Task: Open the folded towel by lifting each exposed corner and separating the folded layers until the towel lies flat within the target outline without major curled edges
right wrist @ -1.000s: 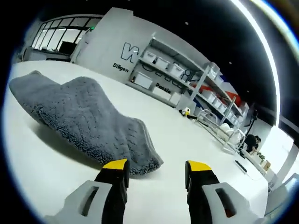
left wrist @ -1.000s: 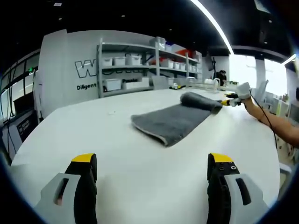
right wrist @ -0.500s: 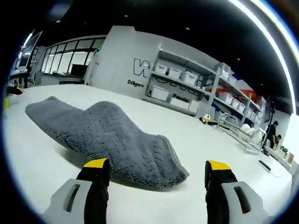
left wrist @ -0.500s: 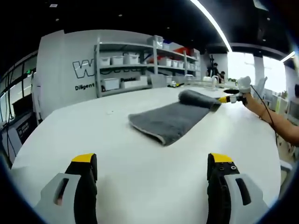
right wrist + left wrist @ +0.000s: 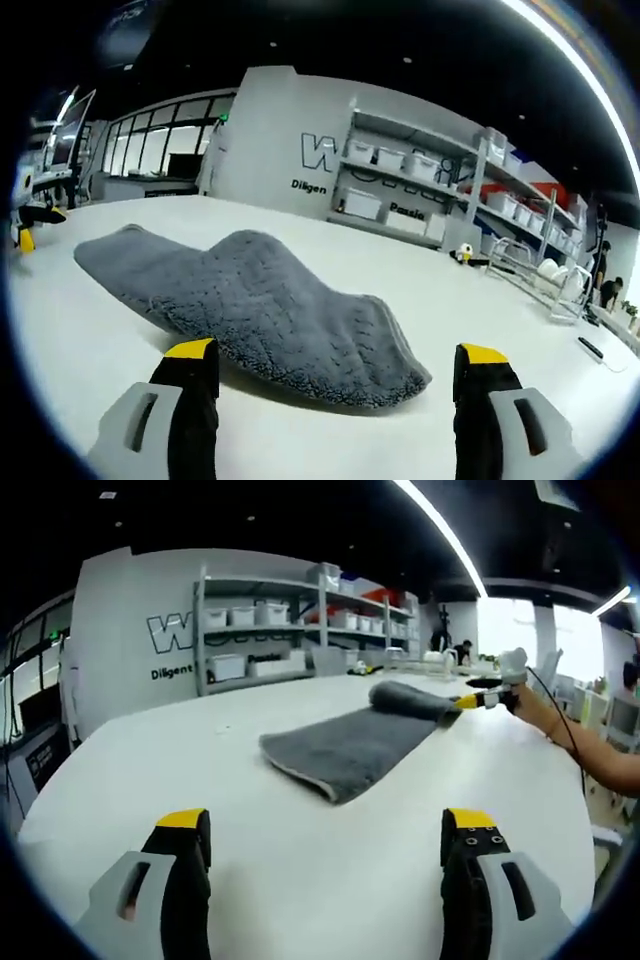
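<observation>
A grey towel lies folded on the white table, its far end bulging up near the right gripper, which a person's arm holds at the towel's far corner. In the right gripper view the same towel stretches from the far left toward me, its humped near end lying just ahead of my open right gripper. Nothing sits between those fingers. My left gripper stands open over bare table, well short of the towel's near edge. The left gripper also appears at the far left of the right gripper view.
Grey shelving with white bins lines the wall behind the table. A wire rack and small items stand at the table's far end. A person stands in the distance. Bare tabletop surrounds the towel.
My right gripper's jaws have spread wider and its view has levelled and drawn back a little from the towel's humped end. The left gripper has barely moved.
</observation>
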